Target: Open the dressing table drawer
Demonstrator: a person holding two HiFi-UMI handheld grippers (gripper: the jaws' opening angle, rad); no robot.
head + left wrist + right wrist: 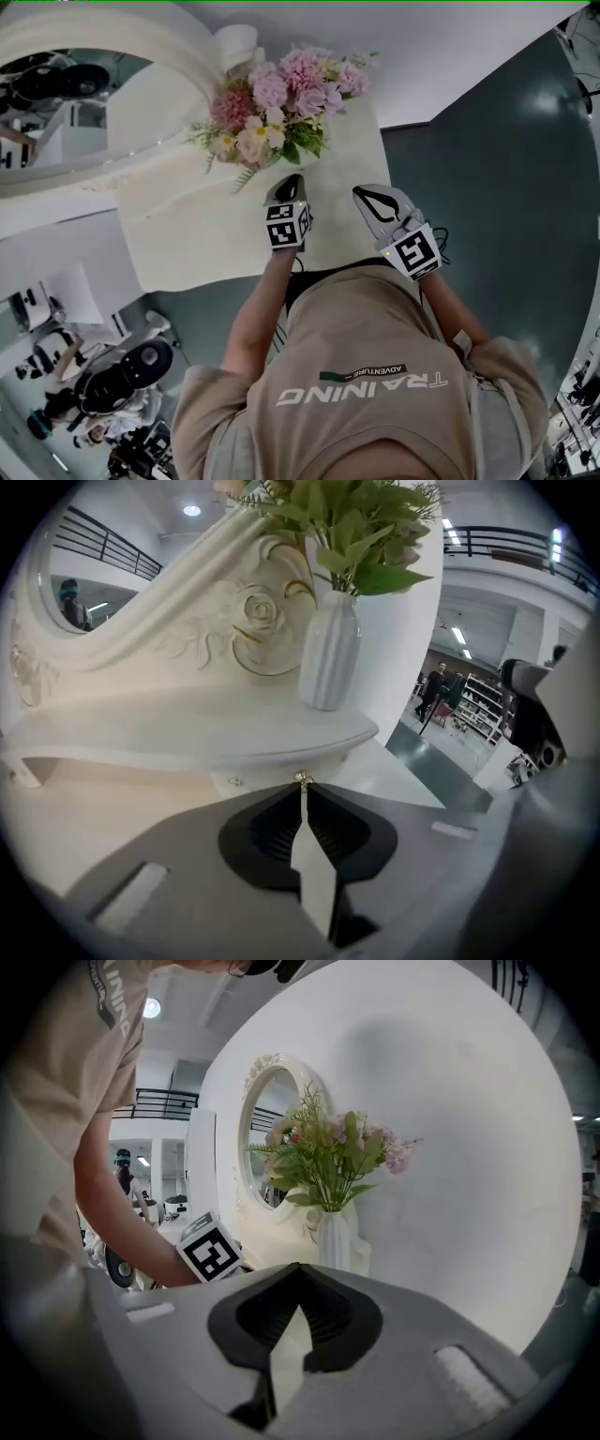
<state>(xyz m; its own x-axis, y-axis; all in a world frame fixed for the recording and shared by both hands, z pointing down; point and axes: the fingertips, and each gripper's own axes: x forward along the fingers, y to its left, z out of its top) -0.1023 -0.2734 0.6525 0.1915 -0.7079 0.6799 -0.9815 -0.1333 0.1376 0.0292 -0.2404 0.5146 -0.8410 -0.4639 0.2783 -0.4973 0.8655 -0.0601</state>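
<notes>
The dressing table (187, 728) sits ahead, its drawer (258, 778) under the top's edge, and the left gripper (303, 788), jaws a crack apart and empty, points straight at the little knob (302, 778) just beyond its tips, nearer than the closed, empty right gripper (296, 1271).

Cream dressing table (216, 234), pink flowers (281, 94), white vase (330, 658)

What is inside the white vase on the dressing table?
A bouquet of pink and cream flowers with green leaves stands in the white vase. Its opaque wall hides the lower stems, so whether it holds water cannot be judged.
</notes>
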